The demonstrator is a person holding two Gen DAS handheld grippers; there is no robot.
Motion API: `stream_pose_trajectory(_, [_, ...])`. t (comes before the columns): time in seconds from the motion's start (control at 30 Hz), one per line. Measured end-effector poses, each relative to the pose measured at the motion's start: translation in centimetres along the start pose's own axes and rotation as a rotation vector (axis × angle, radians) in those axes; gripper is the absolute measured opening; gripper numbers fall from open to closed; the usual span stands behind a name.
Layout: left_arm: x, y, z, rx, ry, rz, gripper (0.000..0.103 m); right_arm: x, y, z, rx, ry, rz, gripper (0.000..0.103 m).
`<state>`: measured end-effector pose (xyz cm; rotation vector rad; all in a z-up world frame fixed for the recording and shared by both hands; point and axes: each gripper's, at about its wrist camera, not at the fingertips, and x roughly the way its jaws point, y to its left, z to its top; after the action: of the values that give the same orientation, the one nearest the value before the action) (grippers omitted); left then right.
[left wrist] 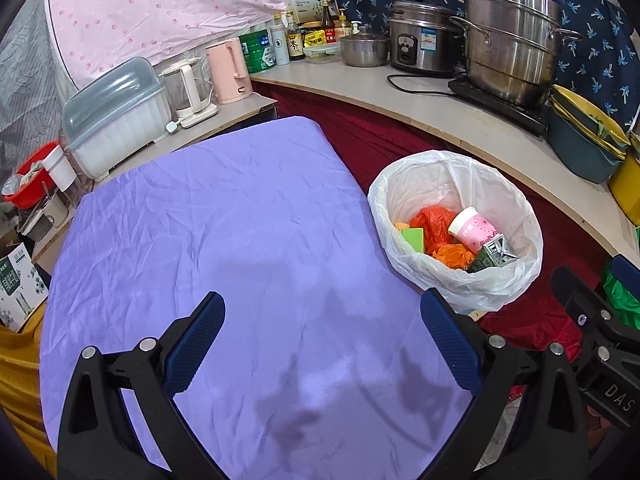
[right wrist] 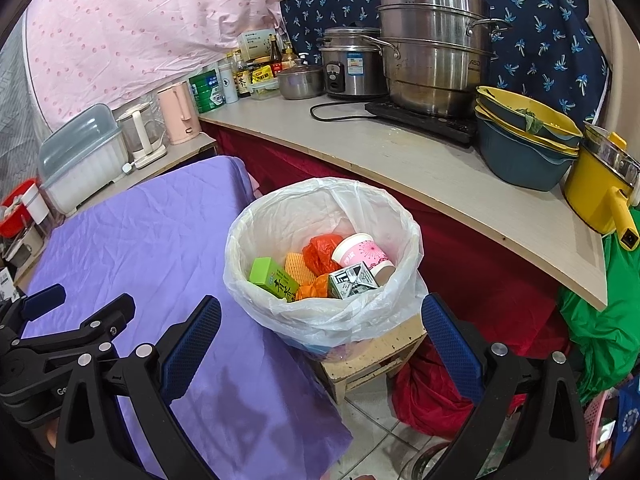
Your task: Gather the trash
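Note:
A bin lined with a white plastic bag (left wrist: pixel 496 184) (right wrist: pixel 280 216) stands right of the purple-covered table (left wrist: pixel 224 220) (right wrist: pixel 132 232). Inside it lie a pink paper cup (left wrist: pixel 474 228) (right wrist: pixel 360 256), orange plastic (left wrist: pixel 434 226) (right wrist: pixel 322 252), a green box (right wrist: pixel 272 278) (left wrist: pixel 414 239) and a grey-green carton (right wrist: pixel 352 282) (left wrist: pixel 496 254). My left gripper (left wrist: pixel 320 312) hangs open over the bare purple cloth, holding nothing. My right gripper (right wrist: pixel 320 320) is open in front of the bin, also holding nothing. Each gripper shows at the edge of the other's view.
A counter (right wrist: pixel 400 160) behind the bin carries steel pots (right wrist: pixel 436 52), a rice cooker (right wrist: pixel 348 68), stacked bowls (right wrist: pixel 524 148) and a yellow pan (right wrist: pixel 600 192). Kettles (left wrist: pixel 228 70) and a dish box (left wrist: pixel 116 116) stand on a low shelf at left. The bin rests on a small wooden stool (right wrist: pixel 372 360).

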<state>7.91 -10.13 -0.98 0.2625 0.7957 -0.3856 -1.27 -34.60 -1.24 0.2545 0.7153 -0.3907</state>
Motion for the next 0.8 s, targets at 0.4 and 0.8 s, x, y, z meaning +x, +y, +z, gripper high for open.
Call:
stream_pose_trajectory(0.4, [0.15, -0.41, -0.18, 0.005, 0.001, -0.001, 0.094, 0.06, 0.07, -0.35, -0.001, 0.003, -0.002, 0.097])
stream_pose_trajectory(0.8, [0.69, -0.69, -0.16, 0.009, 0.012, -0.008, 0.094, 0.13, -0.48, -0.61, 0.015, 0.005, -0.016, 0.097])
